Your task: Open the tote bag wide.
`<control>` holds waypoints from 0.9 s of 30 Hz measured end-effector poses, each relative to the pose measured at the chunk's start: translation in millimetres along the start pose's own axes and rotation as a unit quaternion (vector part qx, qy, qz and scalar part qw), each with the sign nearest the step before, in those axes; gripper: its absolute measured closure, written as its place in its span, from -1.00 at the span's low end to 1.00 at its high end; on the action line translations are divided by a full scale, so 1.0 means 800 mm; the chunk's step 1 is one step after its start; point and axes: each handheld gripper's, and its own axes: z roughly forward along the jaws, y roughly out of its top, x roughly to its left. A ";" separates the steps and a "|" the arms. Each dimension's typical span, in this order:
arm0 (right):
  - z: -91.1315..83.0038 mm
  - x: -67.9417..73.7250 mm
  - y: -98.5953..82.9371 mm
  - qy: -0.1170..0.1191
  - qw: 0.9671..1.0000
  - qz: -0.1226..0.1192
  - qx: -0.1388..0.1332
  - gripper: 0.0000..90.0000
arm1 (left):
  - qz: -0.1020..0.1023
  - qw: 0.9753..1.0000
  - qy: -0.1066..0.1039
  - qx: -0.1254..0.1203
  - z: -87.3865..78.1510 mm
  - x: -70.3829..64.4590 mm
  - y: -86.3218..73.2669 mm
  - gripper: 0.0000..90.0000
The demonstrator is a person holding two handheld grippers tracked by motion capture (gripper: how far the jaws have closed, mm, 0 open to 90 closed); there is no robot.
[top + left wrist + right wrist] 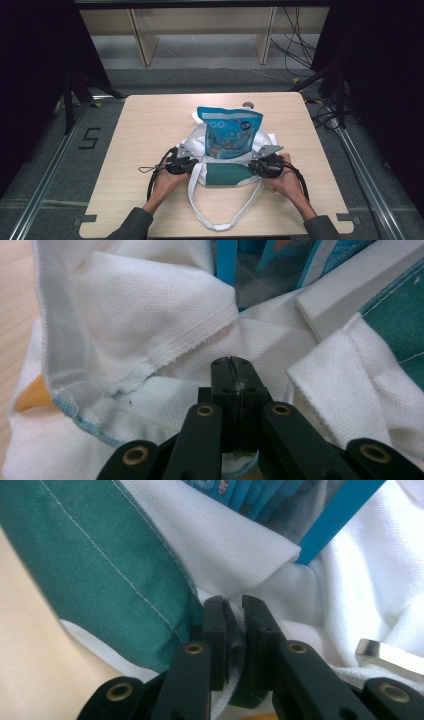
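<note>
A white cloth tote bag (226,176) with a green panel lies in the middle of the table, and its long white strap (220,225) loops toward the front edge. A blue snack pouch (229,131) stands upright in the bag's mouth. My left gripper (192,162) is shut on the bag's left rim; in the left gripper view its jaws (231,362) are pressed together over the white cloth (150,315). My right gripper (253,165) pinches the right rim, and the right gripper view shows cloth caught between its jaws (232,605) beside the green panel (100,565).
The wooden table (145,135) has bare room left, right and behind the bag. A small dark round thing (248,105) sits near the far edge. Wooden shelf legs (142,42) and cables (300,50) are on the floor beyond.
</note>
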 end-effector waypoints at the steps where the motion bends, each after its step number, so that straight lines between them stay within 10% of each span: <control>1: 0.001 -0.002 0.001 0.004 1.000 0.001 0.001 0.82 | -0.007 1.000 0.002 -0.004 0.002 0.002 0.001 0.97; 21: -0.025 -0.008 0.009 0.013 0.997 0.055 -0.056 0.35 | -0.037 0.997 0.016 -0.060 -0.025 0.010 0.010 0.34; 27: -0.054 -0.013 0.011 0.009 0.989 0.105 -0.100 0.23 | -0.051 0.995 0.013 -0.086 -0.041 -0.002 0.017 0.20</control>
